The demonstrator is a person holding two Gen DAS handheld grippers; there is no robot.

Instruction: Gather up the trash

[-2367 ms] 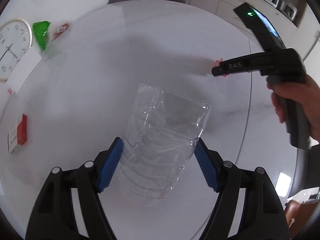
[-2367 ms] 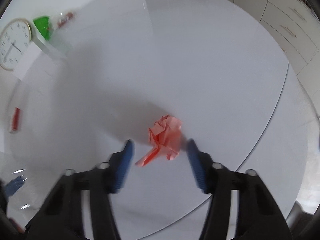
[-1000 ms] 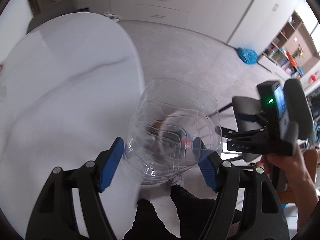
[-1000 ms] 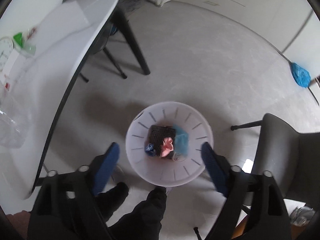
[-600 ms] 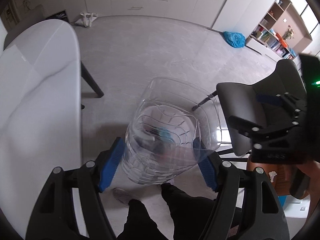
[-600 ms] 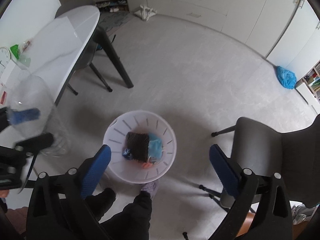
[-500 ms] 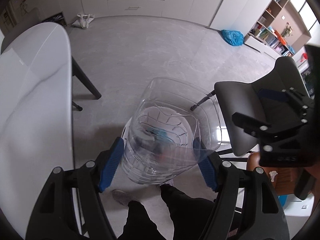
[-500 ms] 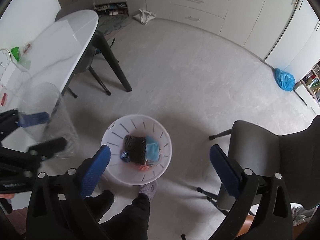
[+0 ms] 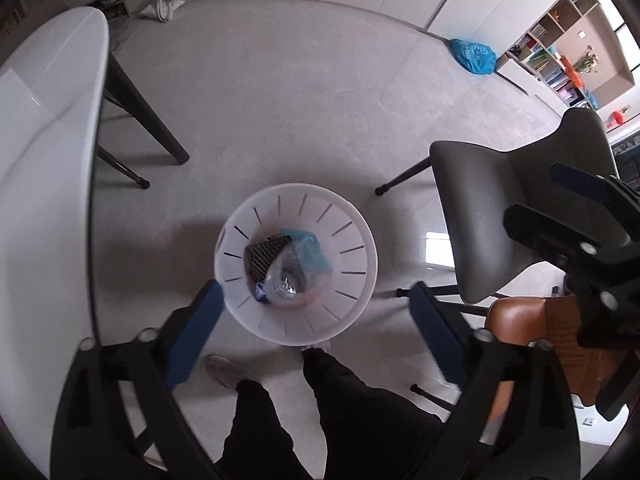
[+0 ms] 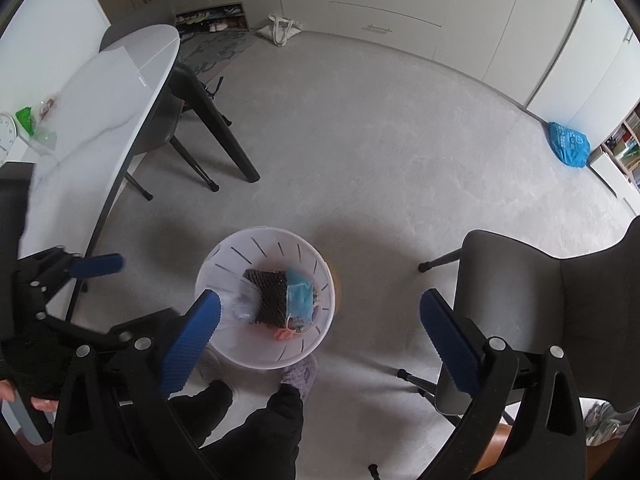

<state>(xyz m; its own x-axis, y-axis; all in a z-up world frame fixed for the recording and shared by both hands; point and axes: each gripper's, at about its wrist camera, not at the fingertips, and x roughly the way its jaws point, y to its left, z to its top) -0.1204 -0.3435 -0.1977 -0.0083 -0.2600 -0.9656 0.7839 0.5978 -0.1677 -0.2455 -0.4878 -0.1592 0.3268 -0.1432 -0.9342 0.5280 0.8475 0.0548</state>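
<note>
White slotted trash bin (image 9: pixel 352 292) on the floor, centre of frame, holding a crumpled clear plastic container (image 9: pixel 285 282) on top, a black mesh piece (image 10: pixel 273 294), light blue wrapper (image 10: pixel 301 295), pink paper scrap (image 10: pixel 285 334) near its lower rim

Open floor rings the bin (image 9: pixel 352 240); chair (image 9: pixel 500 216) crowds right.

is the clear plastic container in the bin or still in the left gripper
In the bin: the clear container lies on the trash; left gripper open, empty.
</note>
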